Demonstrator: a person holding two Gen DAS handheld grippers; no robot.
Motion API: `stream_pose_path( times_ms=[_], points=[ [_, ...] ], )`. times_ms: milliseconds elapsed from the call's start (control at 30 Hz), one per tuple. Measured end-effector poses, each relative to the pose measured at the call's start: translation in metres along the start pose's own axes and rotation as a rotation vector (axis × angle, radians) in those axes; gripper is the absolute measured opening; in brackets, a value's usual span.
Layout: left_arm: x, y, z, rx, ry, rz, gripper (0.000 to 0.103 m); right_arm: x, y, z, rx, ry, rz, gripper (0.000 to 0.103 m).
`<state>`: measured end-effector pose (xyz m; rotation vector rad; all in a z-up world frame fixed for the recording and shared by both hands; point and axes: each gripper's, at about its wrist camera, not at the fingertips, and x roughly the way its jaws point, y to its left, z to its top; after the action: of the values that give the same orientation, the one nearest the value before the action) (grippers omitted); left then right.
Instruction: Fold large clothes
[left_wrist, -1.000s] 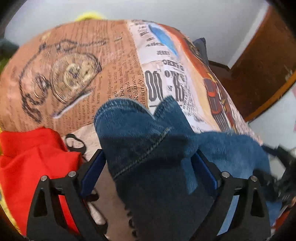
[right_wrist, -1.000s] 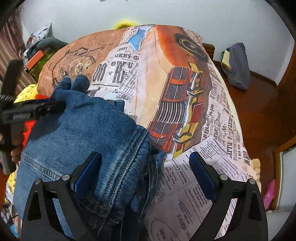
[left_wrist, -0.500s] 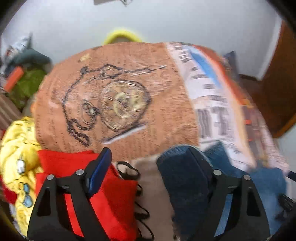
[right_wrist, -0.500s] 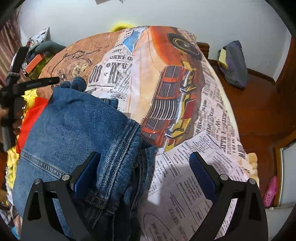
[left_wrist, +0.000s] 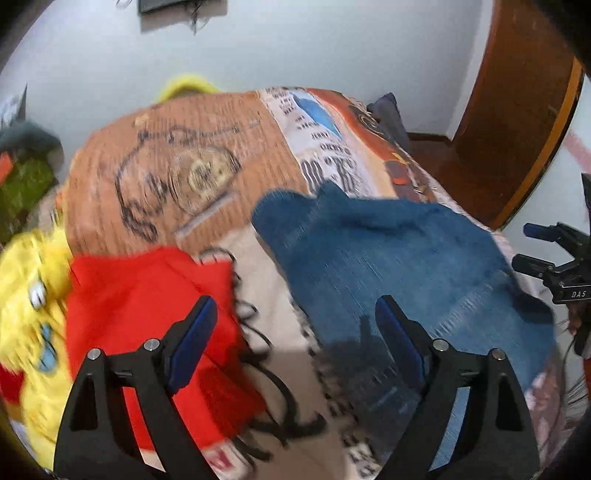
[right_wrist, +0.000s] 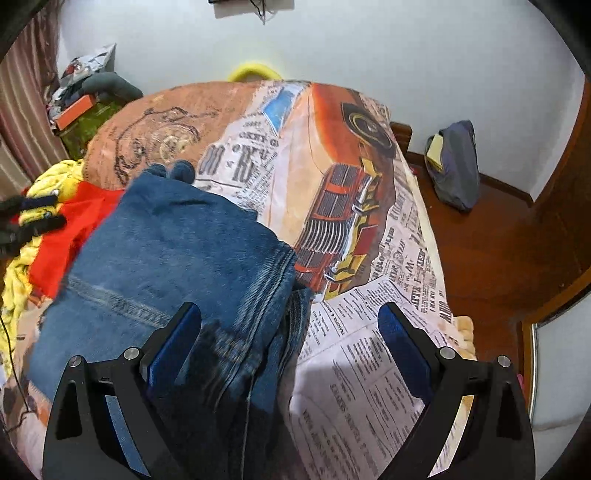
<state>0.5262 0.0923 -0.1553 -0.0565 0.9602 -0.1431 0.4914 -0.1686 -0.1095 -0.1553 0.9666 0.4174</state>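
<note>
Folded blue jeans lie on the printed bedspread; they also show in the left wrist view, blurred. My left gripper is open and empty, held above the gap between the jeans and a red garment. My right gripper is open and empty, over the right edge of the jeans, its left finger above the denim. The right gripper shows at the right edge of the left wrist view.
A yellow printed garment lies left of the red one, with black cords beside it. A dark bag sits on the wooden floor at right. Clutter is at the far left by the curtain.
My left gripper has let go of the jeans, pulled back and swung left, so the red and yellow garments came into view. The right gripper has drawn back slightly.
</note>
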Motion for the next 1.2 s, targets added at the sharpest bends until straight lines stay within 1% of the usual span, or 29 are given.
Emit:
stream_pose_path(
  times_ms=[100,133,167,200,267,333,433,467,500,533,567,600,667,767,900,1000,1100,1133,1167,1200],
  points=[
    [0.001,0.001,-0.016,-0.073,0.036,-0.082,0.089,-0.007,-0.002,-0.004,0.035,-0.01,0.072,0.097],
    [0.003,-0.001,-0.022,-0.09,0.049,-0.1,0.089,-0.004,-0.005,-0.007,0.059,0.007,0.121,0.097],
    [0.006,-0.005,-0.026,-0.086,0.061,-0.108,0.089,0.0,-0.008,-0.01,0.081,0.022,0.144,0.097],
    [0.011,-0.012,-0.031,-0.061,0.082,-0.107,0.089,0.006,-0.01,-0.014,0.102,0.043,0.163,0.097],
    [0.017,-0.023,-0.038,-0.034,0.099,-0.093,0.089,0.019,-0.014,-0.02,0.141,0.094,0.204,0.097],
    [0.021,-0.028,-0.044,-0.048,0.091,-0.102,0.09,0.035,-0.02,-0.026,0.185,0.136,0.235,0.097],
    [0.034,-0.025,-0.042,-0.099,0.122,-0.176,0.091,0.056,-0.028,-0.034,0.257,0.177,0.283,0.097],
    [0.041,-0.023,-0.041,-0.121,0.139,-0.191,0.093,0.064,-0.031,-0.035,0.284,0.192,0.311,0.097],
    [0.049,-0.019,-0.04,-0.152,0.156,-0.203,0.099,0.07,-0.032,-0.034,0.306,0.203,0.34,0.097],
    [0.054,-0.016,-0.039,-0.178,0.169,-0.216,0.1,0.074,-0.033,-0.033,0.326,0.208,0.368,0.097],
    [0.062,-0.01,-0.039,-0.225,0.193,-0.252,0.101,0.078,-0.033,-0.032,0.338,0.213,0.384,0.097],
    [0.07,-0.005,-0.04,-0.272,0.218,-0.3,0.101,0.08,-0.032,-0.03,0.337,0.214,0.392,0.097],
    [0.075,-0.002,-0.041,-0.318,0.234,-0.339,0.102,0.085,-0.027,-0.026,0.32,0.219,0.402,0.097],
    [0.076,-0.006,-0.039,-0.289,0.232,-0.337,0.103,0.088,-0.02,-0.024,0.294,0.23,0.423,0.098],
    [0.08,-0.01,-0.035,-0.301,0.249,-0.348,0.103,0.089,-0.014,-0.022,0.287,0.241,0.451,0.098],
    [0.083,-0.021,-0.032,-0.292,0.261,-0.382,0.103,0.092,-0.006,-0.02,0.279,0.254,0.47,0.098],
    [0.087,-0.031,-0.029,-0.281,0.28,-0.424,0.103,0.096,-0.001,-0.016,0.259,0.266,0.459,0.098],
    [0.087,-0.032,-0.029,-0.276,0.281,-0.42,0.103,0.097,0.002,-0.014,0.25,0.269,0.455,0.098],
    [0.088,-0.032,-0.029,-0.277,0.283,-0.428,0.102,0.096,0.001,-0.014,0.248,0.272,0.458,0.097],
    [0.088,-0.032,-0.028,-0.282,0.283,-0.435,0.1,0.096,0.002,-0.014,0.243,0.272,0.461,0.097]
  ],
)
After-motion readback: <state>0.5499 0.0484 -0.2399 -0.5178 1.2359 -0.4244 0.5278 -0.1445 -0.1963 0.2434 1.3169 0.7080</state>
